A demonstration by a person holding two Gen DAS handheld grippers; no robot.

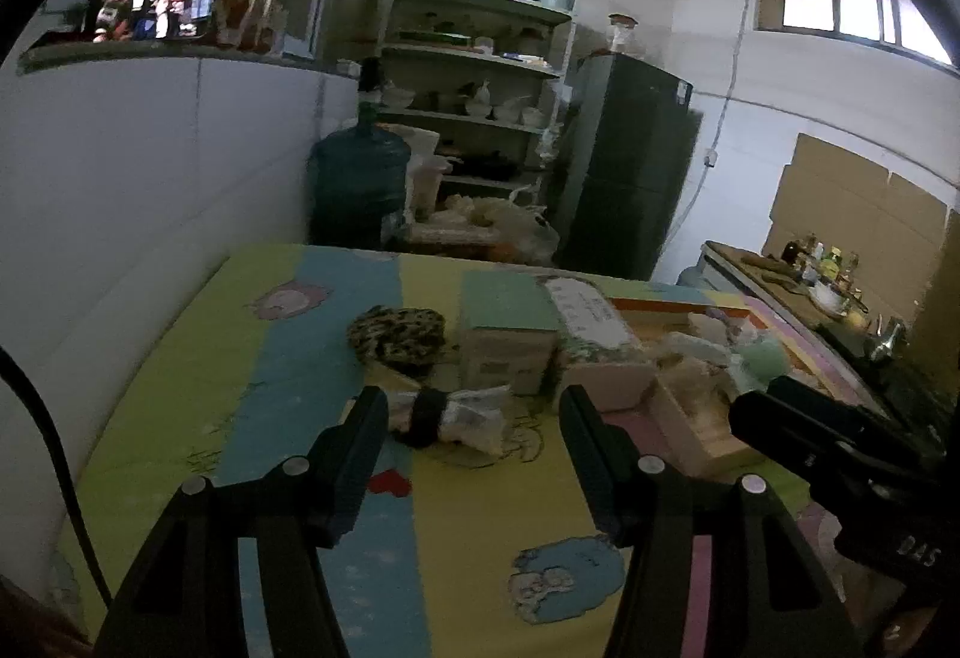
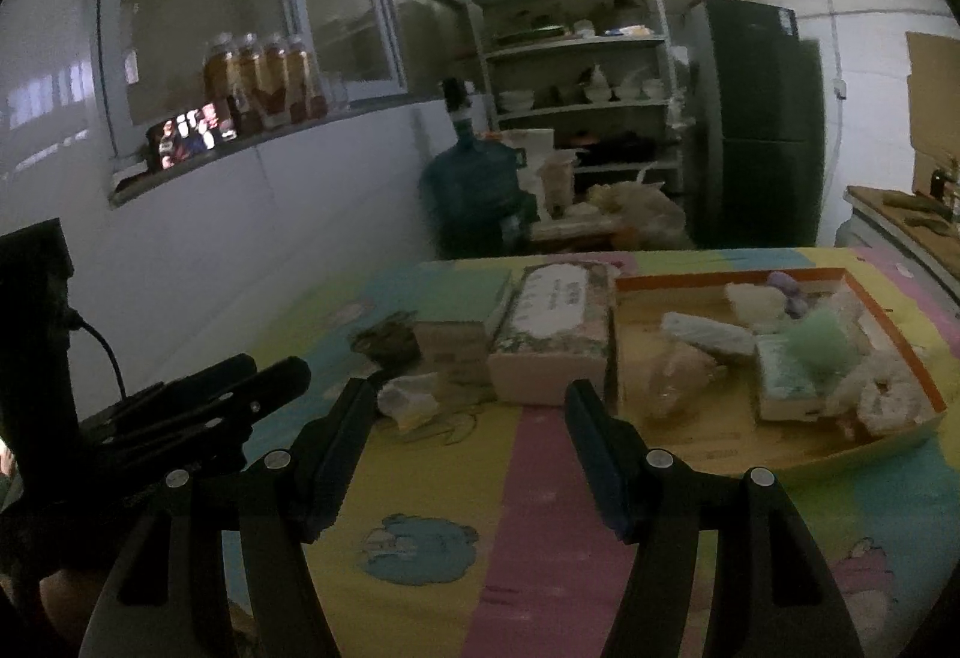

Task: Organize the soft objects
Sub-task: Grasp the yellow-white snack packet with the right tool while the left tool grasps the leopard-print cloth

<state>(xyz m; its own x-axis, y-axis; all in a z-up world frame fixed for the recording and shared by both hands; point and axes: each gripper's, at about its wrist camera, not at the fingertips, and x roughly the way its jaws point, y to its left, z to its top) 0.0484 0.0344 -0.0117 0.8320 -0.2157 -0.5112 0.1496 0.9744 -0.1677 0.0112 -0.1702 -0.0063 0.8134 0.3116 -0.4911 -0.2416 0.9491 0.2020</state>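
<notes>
Ahead of left gripper (image 1: 474, 418), bundle (image 1: 447, 415); mat (image 1: 480, 508) bare.

A home kitchen: crockery shelves (image 2: 576, 51), dark fridge (image 2: 762, 117), water jug (image 2: 474, 190)

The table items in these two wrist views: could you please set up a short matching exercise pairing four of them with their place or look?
Column one:
1. leopard-print pouch
2. white bundle with a black band
3. green fluffy item
4. floral-lidded box

Column two:
A. inside the orange-rimmed tray
B. on the mat just ahead of the left tongs
C. between the pale green box and the tray
D. spotted, left of the pale green box

Pairs: 1-D, 2-B, 3-A, 4-C
</notes>
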